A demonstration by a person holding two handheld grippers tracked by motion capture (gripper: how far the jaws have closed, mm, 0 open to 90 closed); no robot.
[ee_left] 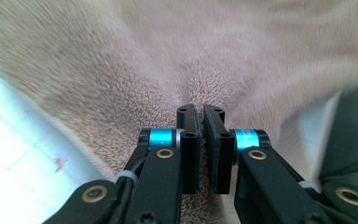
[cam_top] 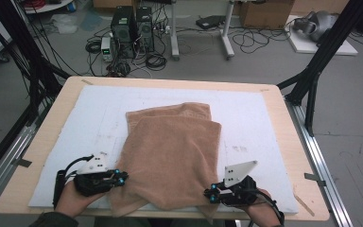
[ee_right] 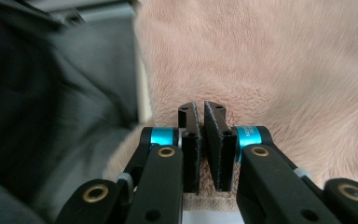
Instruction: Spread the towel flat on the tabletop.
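A tan towel (cam_top: 172,151), folded over itself, lies on the white mat (cam_top: 94,109), and its near edge hangs over the table's front. My left gripper (cam_top: 123,178) is at the towel's near left edge. In the left gripper view its jaws (ee_left: 200,109) stand almost together, with the pile of the towel (ee_left: 168,56) puckering into the slit between them. My right gripper (cam_top: 210,195) is at the near right corner. Its jaws (ee_right: 201,106) are likewise pressed together on the towel (ee_right: 270,56). A hand holds each gripper from the table's front edge.
The mat covers most of the wooden table (cam_top: 283,142). Black frame poles (cam_top: 321,56) stand at both sides. Computer towers (cam_top: 132,30) and cables are on the floor behind. Dark clothing (ee_right: 37,93) is at the left of the right gripper view.
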